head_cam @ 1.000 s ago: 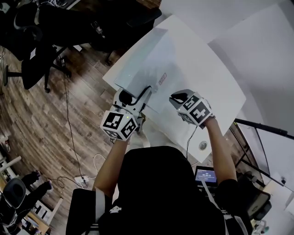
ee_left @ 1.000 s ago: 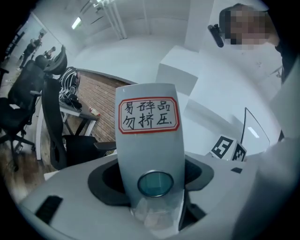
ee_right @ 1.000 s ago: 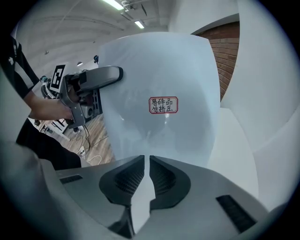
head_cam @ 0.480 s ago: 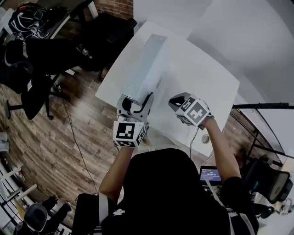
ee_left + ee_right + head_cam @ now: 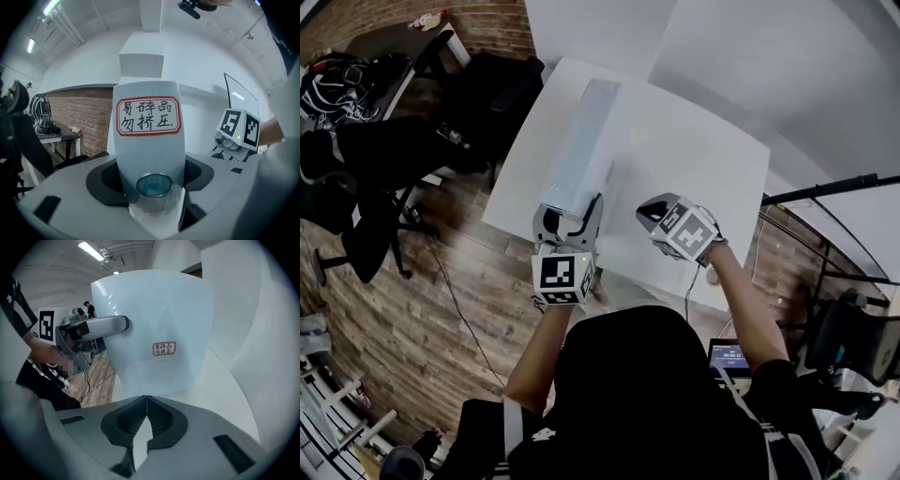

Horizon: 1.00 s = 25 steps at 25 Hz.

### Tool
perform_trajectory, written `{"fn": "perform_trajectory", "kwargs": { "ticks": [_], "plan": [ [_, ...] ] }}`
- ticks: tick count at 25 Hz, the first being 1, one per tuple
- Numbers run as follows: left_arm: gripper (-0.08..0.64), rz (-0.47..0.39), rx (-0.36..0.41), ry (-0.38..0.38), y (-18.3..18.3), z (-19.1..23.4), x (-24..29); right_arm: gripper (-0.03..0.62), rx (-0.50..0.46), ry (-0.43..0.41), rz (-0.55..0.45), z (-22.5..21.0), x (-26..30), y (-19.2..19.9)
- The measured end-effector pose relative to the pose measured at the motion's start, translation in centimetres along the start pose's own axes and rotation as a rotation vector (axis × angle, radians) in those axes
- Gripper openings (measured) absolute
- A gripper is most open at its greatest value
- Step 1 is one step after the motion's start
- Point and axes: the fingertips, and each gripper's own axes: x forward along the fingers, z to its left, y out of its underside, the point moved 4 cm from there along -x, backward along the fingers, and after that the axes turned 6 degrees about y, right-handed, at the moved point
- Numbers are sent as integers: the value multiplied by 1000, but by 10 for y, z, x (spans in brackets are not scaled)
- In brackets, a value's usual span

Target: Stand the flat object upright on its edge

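Flat white panel [image 5: 586, 141] reads light, stiff, breakable by its red-bordered sticker [image 5: 163, 348]; my left gripper [image 5: 571, 211] clamps its near end, right gripper [image 5: 146, 404] pinched together, empty.

head view looks down; gripper views both face the box [image 5: 154, 329].

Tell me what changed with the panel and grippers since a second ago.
The left gripper rolled the flat panel up from nearly flat onto its long edge. The right gripper just closed its jaws on nothing. The left grip stayed.
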Motion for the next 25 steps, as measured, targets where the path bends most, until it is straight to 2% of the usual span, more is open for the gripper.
{"fn": "perform_trajectory", "kwargs": {
  "ticks": [4, 15, 25],
  "plan": [
    [298, 5, 64, 47, -2, -12, 10, 41, 20, 37, 1, -10, -2, 9],
    [298, 11, 108, 101, -2, -33, 19, 43, 77, 110, -95, -23, -18, 3],
    [298, 35, 142, 118, -2, -49, 33, 41, 116, 139, -77, -25, -26, 17]
  ]
}}
